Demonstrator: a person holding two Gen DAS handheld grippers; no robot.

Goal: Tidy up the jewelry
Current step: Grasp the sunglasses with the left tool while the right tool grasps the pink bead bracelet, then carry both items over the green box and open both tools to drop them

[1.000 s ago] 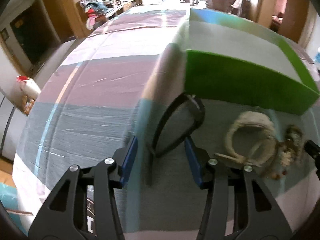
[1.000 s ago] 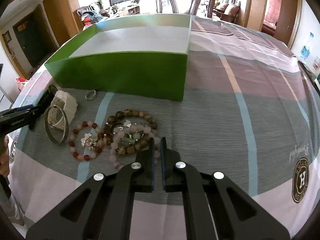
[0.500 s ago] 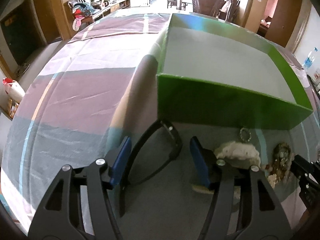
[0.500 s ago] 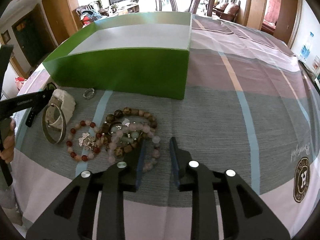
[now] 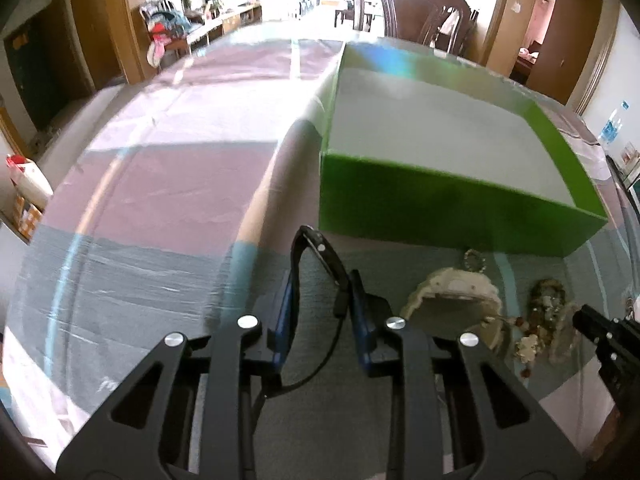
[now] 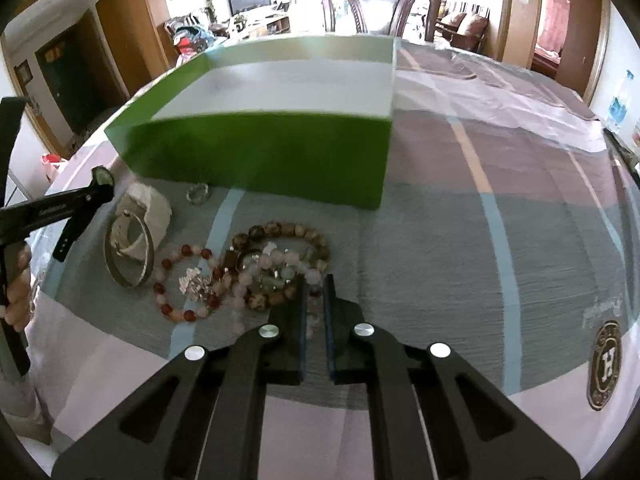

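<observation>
My left gripper (image 5: 322, 300) is shut on a black watch (image 5: 320, 254), its strap pinched between the blue pads and held just above the cloth; it also shows in the right wrist view (image 6: 80, 204). My right gripper (image 6: 315, 292) is nearly shut, its tips at the near edge of a pile of bead bracelets (image 6: 276, 264); whether it holds beads is unclear. A red-and-pink bead bracelet (image 6: 180, 280), a metal bangle (image 6: 128, 256), a cream watch (image 6: 146, 216) and a small ring (image 6: 198, 193) lie beside the pile. An open green box (image 6: 260, 160) stands behind them.
The table carries a striped pink, grey and white cloth (image 6: 460, 240) with a round logo (image 6: 606, 364) at the right. A dark wooden chair (image 6: 380, 4) stands behind the table's far end. The person's hand (image 6: 18, 292) is at the left edge.
My left gripper has closed on the black watch and lifted it a little. My right gripper opened half a second ago, moved into the bead pile and has narrowed again.
</observation>
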